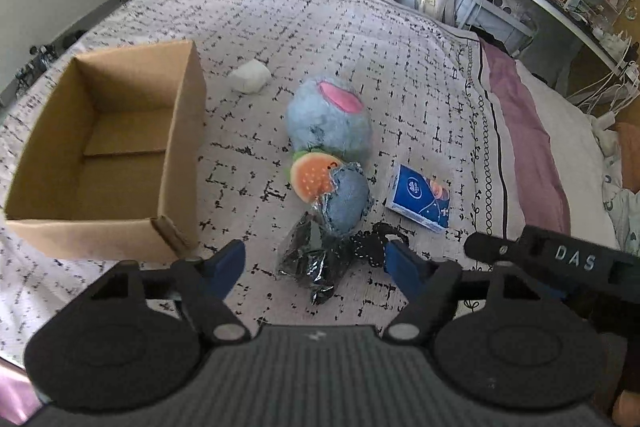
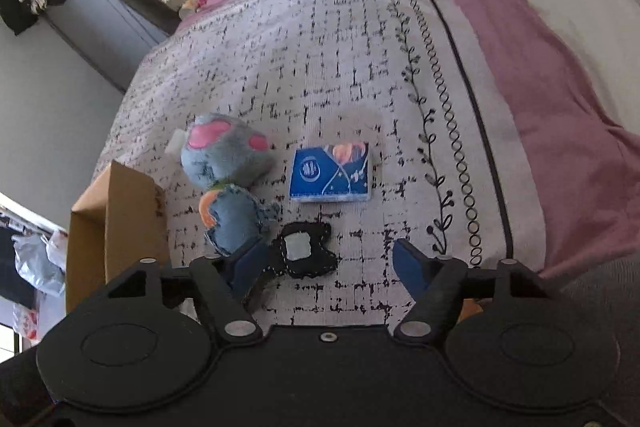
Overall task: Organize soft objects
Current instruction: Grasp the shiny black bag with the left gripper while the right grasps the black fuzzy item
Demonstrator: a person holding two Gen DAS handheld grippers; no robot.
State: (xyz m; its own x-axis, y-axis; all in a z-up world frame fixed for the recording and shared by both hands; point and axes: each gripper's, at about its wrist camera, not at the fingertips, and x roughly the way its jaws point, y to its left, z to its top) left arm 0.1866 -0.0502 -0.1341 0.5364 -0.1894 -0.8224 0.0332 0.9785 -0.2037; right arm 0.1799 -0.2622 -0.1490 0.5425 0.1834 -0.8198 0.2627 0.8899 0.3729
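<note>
Both grippers hover low over the bed (image 1: 360, 39), pointing forward and angled down at the patterned blanket. Left gripper (image 1: 316, 259): jaws spread wide, nothing between the pads, tips on either side of a crinkly black plastic-wrapped bundle (image 1: 312, 259) without touching it. Right gripper (image 2: 328, 263): jaws also released and wide, a black stitched pouch (image 2: 304, 255) with a pale patch lying just beside its left finger; contact can't be told.

Blue plush toy (image 1: 328, 131) with pink ears lies mid-blanket, holding an orange fruit-slice piece (image 1: 312, 177), body toward the grippers. Blue tissue pack (image 1: 420, 201) flat on the blanket near the bed's right edge band, apart from the plush. White soft lump (image 1: 250, 77) sits farther back, near the far corner of the box. Open cardboard box (image 1: 182, 147) stands on the blanket's left side, nothing seen inside. Right gripper's body shows at the right edge of the left wrist view.
</note>
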